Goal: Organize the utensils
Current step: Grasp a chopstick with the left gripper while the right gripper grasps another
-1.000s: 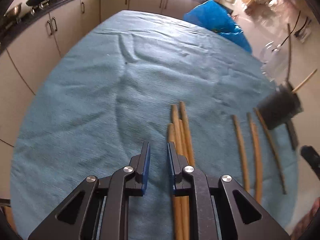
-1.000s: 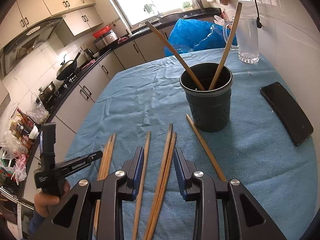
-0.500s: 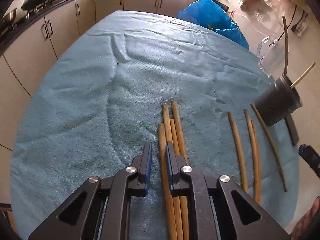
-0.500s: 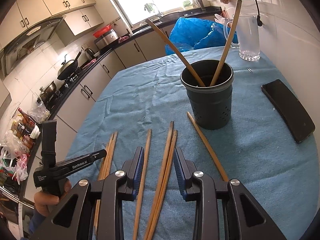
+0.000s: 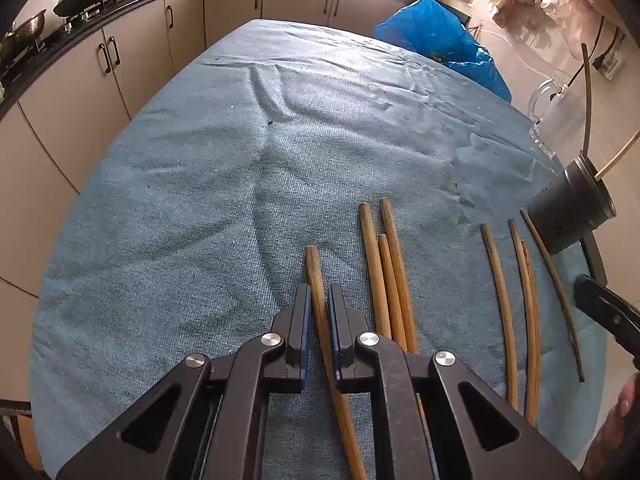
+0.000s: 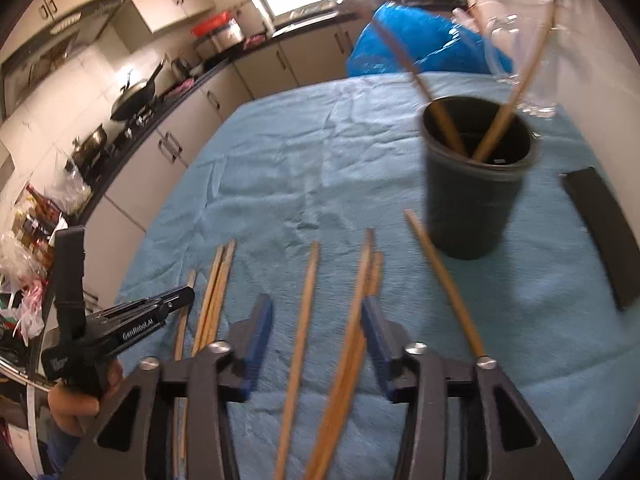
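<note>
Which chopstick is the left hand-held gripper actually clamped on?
The lone chopstick between the left hand-held gripper pads, leftmost on the blue cloth. The bundle of three lies just right of it, ungripped.

Tan wooden chopsticks (image 5: 374, 264) on teal-blue ribbed cloth (image 5: 224, 184), dark grey perforated holder (image 6: 474, 192), bright blue bag (image 5: 436, 40)
</note>
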A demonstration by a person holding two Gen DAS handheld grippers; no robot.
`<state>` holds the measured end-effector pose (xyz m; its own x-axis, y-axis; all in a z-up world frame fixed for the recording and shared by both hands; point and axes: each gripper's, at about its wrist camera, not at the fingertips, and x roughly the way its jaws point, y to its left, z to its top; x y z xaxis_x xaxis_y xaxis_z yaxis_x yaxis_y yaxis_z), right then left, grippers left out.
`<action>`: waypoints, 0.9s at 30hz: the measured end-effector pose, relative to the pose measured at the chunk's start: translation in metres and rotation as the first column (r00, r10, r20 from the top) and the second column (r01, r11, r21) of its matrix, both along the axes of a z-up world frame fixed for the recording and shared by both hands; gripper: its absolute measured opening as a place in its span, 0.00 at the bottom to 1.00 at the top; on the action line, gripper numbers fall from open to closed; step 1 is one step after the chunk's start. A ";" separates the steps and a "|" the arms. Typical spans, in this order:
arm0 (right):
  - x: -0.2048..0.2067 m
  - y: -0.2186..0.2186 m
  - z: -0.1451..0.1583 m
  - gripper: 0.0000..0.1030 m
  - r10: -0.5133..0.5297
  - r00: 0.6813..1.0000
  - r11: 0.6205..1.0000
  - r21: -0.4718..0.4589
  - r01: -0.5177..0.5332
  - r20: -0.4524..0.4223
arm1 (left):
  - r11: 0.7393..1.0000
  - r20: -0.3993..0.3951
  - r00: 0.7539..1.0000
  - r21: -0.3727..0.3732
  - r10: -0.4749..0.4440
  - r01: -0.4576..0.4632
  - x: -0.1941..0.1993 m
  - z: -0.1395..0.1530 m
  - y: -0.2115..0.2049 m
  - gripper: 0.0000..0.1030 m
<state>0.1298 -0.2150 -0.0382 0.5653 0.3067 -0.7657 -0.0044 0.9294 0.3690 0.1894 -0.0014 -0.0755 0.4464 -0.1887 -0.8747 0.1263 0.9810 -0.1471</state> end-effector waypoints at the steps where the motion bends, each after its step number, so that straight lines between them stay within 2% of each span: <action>1: 0.008 0.004 -0.003 0.53 0.007 1.000 1.000 0.003 -0.007 -0.019 | 1.000 -0.001 1.000 -0.002 0.000 0.000 0.000 0.000 0.000 0.09; 8: 0.062 0.013 -0.027 0.53 0.010 0.986 0.999 0.036 -0.004 -0.166 | 0.999 -0.017 1.000 -0.049 -0.002 0.001 0.001 -0.002 0.007 0.09; 13: 0.082 0.021 -0.037 0.53 0.011 0.973 1.000 0.023 -0.006 -0.232 | 0.999 -0.018 1.000 -0.046 -0.007 0.006 0.003 -0.002 0.006 0.09; 14: 0.085 0.024 -0.038 0.51 0.014 0.971 1.000 0.003 -0.013 -0.241 | 0.999 -0.016 1.000 -0.045 -0.007 0.006 0.003 -0.002 0.006 0.09; 16: 0.089 0.029 -0.043 0.36 0.009 0.965 0.999 -0.041 -0.021 -0.262 | 0.999 -0.008 1.000 -0.033 -0.012 0.012 0.003 -0.002 0.004 0.09; 20: 0.096 0.041 -0.044 0.23 0.013 0.968 0.987 -0.151 -0.053 -0.252 | 1.000 0.004 1.000 0.007 -0.016 0.016 0.007 -0.002 -0.003 0.09; 22: 0.098 0.050 -0.044 0.11 0.025 0.970 0.968 -0.235 -0.084 -0.243 | 0.999 0.021 0.999 0.030 -0.024 0.023 0.010 -0.002 -0.007 0.07; 23: 0.098 0.053 -0.044 0.09 0.029 0.971 0.958 -0.270 -0.095 -0.237 | 0.999 0.025 0.999 0.038 -0.025 0.024 0.011 -0.002 -0.009 0.07; 25: 0.097 0.052 -0.044 0.08 0.034 0.972 0.963 -0.252 -0.094 -0.231 | 0.999 0.023 0.999 0.031 -0.031 0.030 0.012 0.000 -0.009 0.07; 27: 0.090 0.046 -0.039 0.08 0.039 0.978 0.979 -0.190 -0.079 -0.207 | 0.999 0.026 0.999 -0.031 -0.033 0.034 0.008 0.006 -0.003 0.06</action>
